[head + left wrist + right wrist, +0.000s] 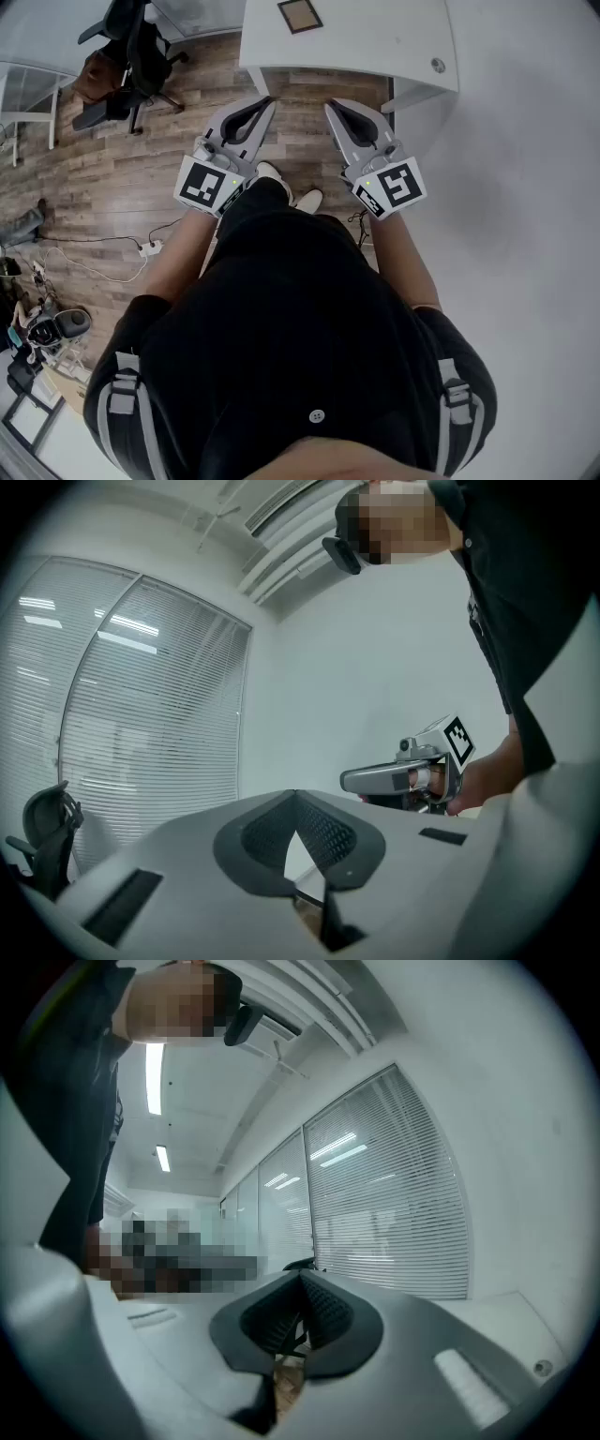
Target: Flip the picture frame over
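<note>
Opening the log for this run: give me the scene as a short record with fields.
frame: picture frame lies flat on the white table, nothing touching it
left gripper: left gripper jaws together, nothing between them, held level, well short of the frame
right gripper: right gripper jaws together, nothing between them, held level beside the left one
person: standing at the table's near edge
surroundings: wooden floor; black office chair to the left
task state: flip not yet begun
</note>
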A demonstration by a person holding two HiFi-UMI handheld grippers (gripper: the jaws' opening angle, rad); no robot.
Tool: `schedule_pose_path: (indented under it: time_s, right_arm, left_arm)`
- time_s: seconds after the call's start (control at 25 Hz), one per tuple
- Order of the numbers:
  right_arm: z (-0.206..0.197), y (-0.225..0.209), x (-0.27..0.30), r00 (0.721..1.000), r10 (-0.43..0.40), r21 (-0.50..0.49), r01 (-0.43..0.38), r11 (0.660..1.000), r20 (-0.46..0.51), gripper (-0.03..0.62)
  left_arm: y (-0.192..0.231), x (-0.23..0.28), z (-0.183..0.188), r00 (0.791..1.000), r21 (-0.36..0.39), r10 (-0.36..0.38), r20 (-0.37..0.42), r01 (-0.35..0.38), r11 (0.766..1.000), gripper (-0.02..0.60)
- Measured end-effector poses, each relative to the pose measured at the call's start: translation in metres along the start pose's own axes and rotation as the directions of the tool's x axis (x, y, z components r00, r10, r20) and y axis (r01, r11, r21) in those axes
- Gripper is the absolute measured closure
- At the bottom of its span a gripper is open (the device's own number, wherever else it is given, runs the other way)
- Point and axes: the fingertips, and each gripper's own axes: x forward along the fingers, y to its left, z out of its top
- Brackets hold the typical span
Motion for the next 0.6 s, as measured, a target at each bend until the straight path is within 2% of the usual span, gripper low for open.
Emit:
schedule_pose_path:
  time_s: [0.2, 0.44, 0.6]
  right_arm:
    - [-0.006, 0.020, -0.021, 1.000, 0.012, -0.009, -0.012, 1.000, -0.012, 0.585]
    - [-0.018, 0.026, -0.039, 0.998, 0.048, 0.010, -0.047, 0.999, -0.039, 0.585]
    - [-0.019, 0.029, -0.047, 0.998, 0.062, 0.031, -0.061, 0.998, -0.022, 0.585]
  left_arm:
    - [-0.025, -0.018, -0.008, 1.000, -0.008, 0.006, -0.012, -0.007, 1.000, 0.577]
    - [-0.044, -0.021, -0.013, 1.000, -0.002, 0.016, -0.016, -0.016, 1.000, 0.577]
    - [-0.053, -0.024, -0.020, 0.999, -0.008, 0.021, -0.028, -0.022, 1.000, 0.577]
